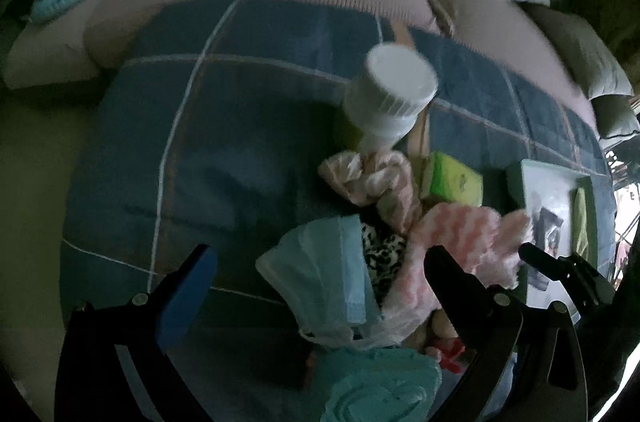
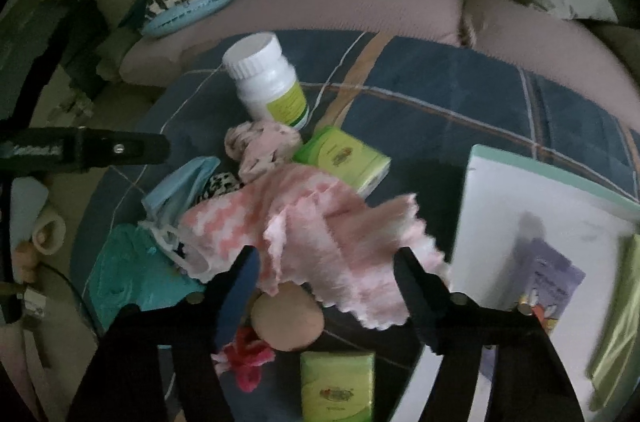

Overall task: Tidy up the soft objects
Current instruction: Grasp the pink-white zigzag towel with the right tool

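Observation:
A pile of soft things lies on the blue plaid cloth (image 1: pixel 224 142). A pink-and-white zigzag towel (image 2: pixel 312 222) is on top; it also shows in the left wrist view (image 1: pixel 460 238). A pale pink scrunchie (image 2: pixel 260 146) lies behind it, a blue face mask (image 1: pixel 332 282) to its left, a teal cloth (image 2: pixel 128 270) at the near left. My right gripper (image 2: pixel 326 262) is open, its fingers straddling the towel's near edge. My left gripper (image 1: pixel 320 262) is open above the mask.
A white pill bottle (image 2: pixel 266 78) stands behind the pile. Green tissue packs lie at the middle (image 2: pixel 344 158) and the near edge (image 2: pixel 338 386). A white tray (image 2: pixel 512 190) with a purple packet sits at the right. A beige round object (image 2: pixel 288 318) and a red scrunchie (image 2: pixel 246 358) lie near. A sofa with cushions stands behind.

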{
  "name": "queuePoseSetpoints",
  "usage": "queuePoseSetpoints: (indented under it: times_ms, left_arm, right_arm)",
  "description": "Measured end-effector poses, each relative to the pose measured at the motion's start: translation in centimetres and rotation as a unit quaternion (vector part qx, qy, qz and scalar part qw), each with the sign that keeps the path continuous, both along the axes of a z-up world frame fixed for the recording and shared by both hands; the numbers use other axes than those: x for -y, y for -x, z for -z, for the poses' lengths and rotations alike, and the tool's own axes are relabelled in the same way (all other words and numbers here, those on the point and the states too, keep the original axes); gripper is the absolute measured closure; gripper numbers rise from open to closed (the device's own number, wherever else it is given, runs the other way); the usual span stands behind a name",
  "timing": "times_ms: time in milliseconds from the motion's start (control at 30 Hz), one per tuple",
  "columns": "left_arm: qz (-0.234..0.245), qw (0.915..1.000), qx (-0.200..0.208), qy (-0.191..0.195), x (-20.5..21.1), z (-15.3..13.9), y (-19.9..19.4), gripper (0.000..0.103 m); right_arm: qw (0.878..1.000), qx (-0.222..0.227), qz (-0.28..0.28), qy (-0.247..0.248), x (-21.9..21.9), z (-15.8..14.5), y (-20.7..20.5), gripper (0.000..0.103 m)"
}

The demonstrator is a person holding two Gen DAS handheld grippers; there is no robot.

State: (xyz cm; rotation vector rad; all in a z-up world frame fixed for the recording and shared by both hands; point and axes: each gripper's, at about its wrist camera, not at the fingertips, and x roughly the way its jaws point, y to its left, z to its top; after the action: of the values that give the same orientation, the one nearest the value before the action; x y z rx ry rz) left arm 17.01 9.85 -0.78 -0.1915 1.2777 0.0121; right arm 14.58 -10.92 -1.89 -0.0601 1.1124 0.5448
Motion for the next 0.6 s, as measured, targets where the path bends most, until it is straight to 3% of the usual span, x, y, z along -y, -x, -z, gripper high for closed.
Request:
queuePoseSetpoints:
  times_ms: [133,233,300,367,467,533,600]
  left_arm:
    - [0.009,0.9991,-0.039,0.011,-0.1,1.7,-0.9,0.0]
    - [0.012,0.9978,-0.066,-0.003,-0.2,2.7,-1.4,0.0]
    - [0.015,0.9972,-0.073,-0.004,-0.3,2.9,-1.7,0.0]
    - [0.017,0.9966,-0.081,0.0,-0.3,3.3,-2.0,0.002]
    - [0.019,0.9959,-0.088,0.002,-0.3,3.7,-2.4,0.015]
    - [0.018,0.9955,-0.093,0.007,-0.4,4.1,-2.5,0.031]
    - [0.015,0.9947,-0.101,0.016,-0.6,4.7,-2.7,0.034]
  right_arm:
    - [1.0,-0.011,-0.009,0.003,-0.7,0.8,0.0,0.042]
    - [1.0,-0.022,-0.009,0.005,-1.0,1.5,-0.2,0.055]
    - [1.0,-0.026,-0.008,0.008,-1.0,1.9,-0.3,0.056]
    - [0.999,-0.03,-0.007,0.008,-1.0,2.2,-0.3,0.067]
    - [0.999,-0.037,-0.007,0.006,-1.0,2.5,-0.5,0.07]
    - [0.999,-0.043,-0.009,0.004,-0.9,2.7,-0.5,0.075]
    - [0.999,-0.047,-0.009,0.003,-0.9,2.9,-0.7,0.075]
